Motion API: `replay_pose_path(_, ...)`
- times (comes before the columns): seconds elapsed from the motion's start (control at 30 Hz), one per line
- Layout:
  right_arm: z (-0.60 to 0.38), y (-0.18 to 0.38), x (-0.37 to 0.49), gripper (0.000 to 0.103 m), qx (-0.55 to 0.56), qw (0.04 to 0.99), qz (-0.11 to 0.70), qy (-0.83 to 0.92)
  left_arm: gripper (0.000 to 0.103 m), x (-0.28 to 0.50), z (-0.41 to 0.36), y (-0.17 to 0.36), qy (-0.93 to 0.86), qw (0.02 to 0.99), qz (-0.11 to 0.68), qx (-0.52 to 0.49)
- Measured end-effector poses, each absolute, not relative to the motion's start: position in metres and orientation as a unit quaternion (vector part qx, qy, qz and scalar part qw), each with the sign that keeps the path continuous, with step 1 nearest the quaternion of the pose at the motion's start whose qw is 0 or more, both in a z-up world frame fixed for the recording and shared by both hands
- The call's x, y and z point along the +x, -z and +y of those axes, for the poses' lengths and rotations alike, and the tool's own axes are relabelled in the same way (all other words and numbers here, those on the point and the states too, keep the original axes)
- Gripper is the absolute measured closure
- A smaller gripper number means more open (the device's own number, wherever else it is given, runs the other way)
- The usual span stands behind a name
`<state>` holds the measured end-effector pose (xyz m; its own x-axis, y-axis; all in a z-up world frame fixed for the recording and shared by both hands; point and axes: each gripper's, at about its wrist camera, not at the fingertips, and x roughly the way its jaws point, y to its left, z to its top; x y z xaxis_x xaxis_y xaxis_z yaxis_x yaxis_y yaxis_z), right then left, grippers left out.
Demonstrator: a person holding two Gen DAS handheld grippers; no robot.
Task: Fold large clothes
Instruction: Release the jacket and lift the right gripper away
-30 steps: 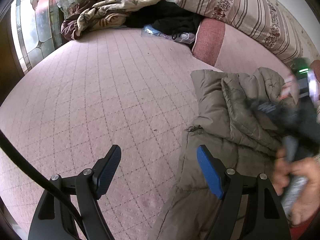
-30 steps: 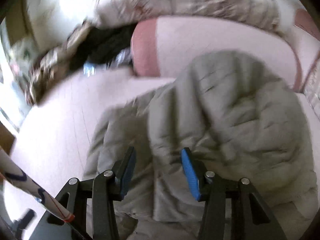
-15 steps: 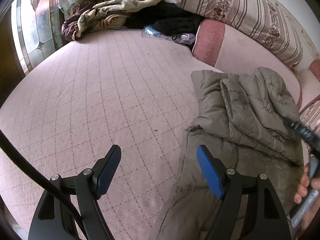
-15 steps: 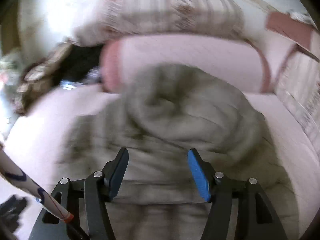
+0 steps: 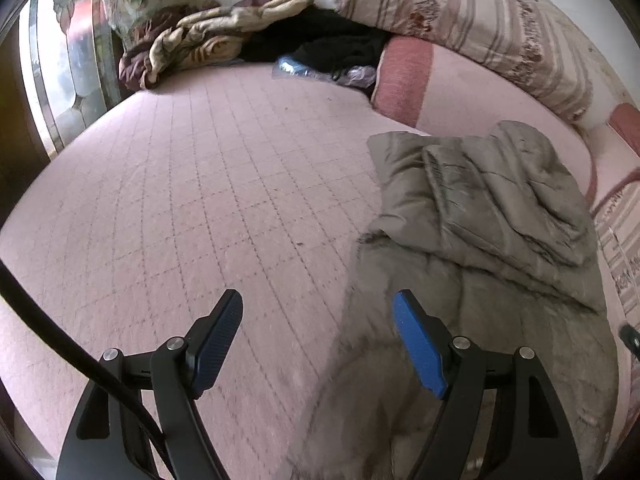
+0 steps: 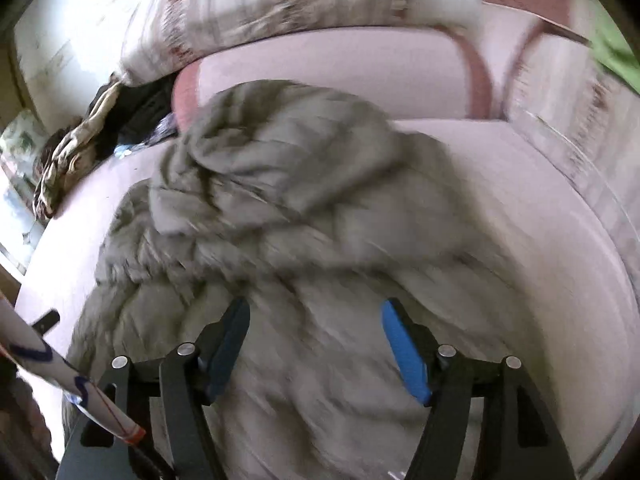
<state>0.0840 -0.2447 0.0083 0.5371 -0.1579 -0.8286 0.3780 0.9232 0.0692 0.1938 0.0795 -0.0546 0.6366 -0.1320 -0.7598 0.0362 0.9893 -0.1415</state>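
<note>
The puffy, quilted grey-olive jacket (image 5: 480, 216) lies crumpled on the pink grid-stitched bed (image 5: 200, 200), by the pink pillow (image 5: 460, 96). The left claw (image 5: 316, 344) gapes empty over its edge. The right claw (image 6: 316, 344), narrower a second ago, is opening above it, gripping nothing; the hand seen earlier is gone.

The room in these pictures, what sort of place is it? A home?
Most likely a bedroom in a home. A wide pink quilted bedspread covers what looks like a bed, with a long striped bolster pillow along its far side, a crumpled blanket in the corner, and an olive padded jacket lying on it.
</note>
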Motion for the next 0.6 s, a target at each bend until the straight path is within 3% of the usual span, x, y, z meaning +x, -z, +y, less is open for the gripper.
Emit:
replay_pose_path(0.3,-0.336,-0.017,-0.058,0.026,0.183,0.839,0.451,0.242,0.026,0.121,0.083,0.042,0.064,0.893,0.444,-0.018)
replay_pose_path(0.43,-0.355,-0.010,-0.087,0.025,0.211,0.834,0.448,0.243,0.031,0.096,0.097,0.038,0.047,0.894,0.445,0.015)
replay_pose_path(0.6,-0.368,0.005,-0.107,0.025,0.246,0.831,0.444,0.229,0.037,0.090,0.118,0.044,0.064,0.874,0.481,-0.025)
